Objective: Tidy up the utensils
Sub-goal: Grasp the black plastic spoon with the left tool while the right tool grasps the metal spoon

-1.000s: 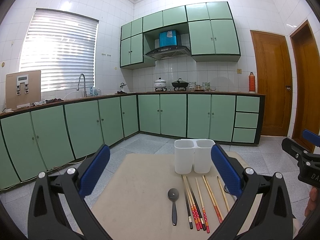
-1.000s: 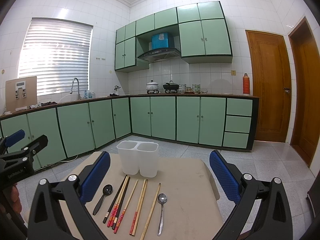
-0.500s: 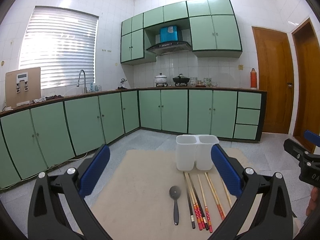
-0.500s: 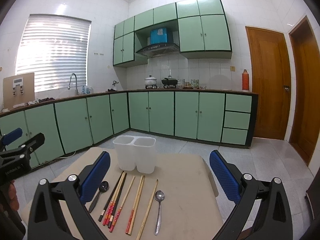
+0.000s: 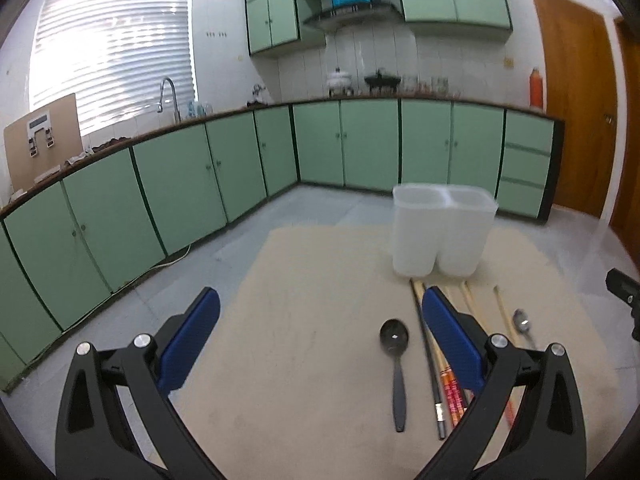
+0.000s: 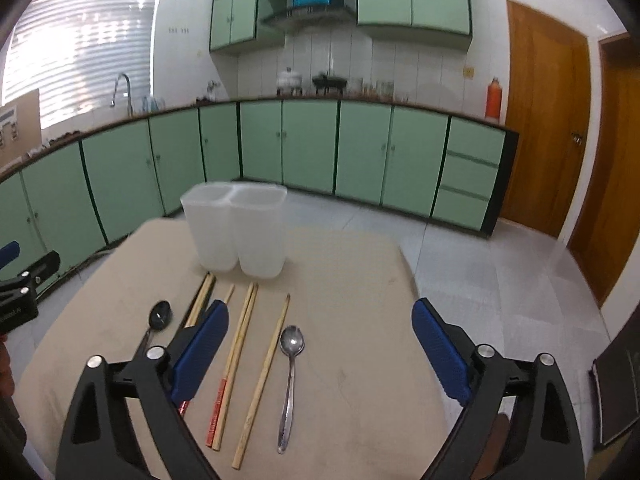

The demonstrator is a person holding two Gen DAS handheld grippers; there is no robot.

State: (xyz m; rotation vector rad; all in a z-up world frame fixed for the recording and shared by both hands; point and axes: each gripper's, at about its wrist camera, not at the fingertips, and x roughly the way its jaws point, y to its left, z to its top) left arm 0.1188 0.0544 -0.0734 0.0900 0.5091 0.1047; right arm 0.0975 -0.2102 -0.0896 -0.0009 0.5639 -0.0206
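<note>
A white two-compartment holder stands empty at the far side of the beige table. In front of it lie a black spoon, several chopsticks and a silver spoon. My left gripper hangs open above the table, left of the black spoon, holding nothing. My right gripper hovers over the silver spoon and the right-hand chopsticks. Its jaws are closing a little, wide apart, and grip nothing.
Green base cabinets run along the left and back walls, and wooden doors stand at the right. Tiled floor surrounds the table. A dark flat object sits off the table's right edge. The other gripper shows at each view's edge.
Both grippers have tilted down and come closer to the table, so the holder and utensils look larger and nearer. The right jaws have narrowed slightly.
</note>
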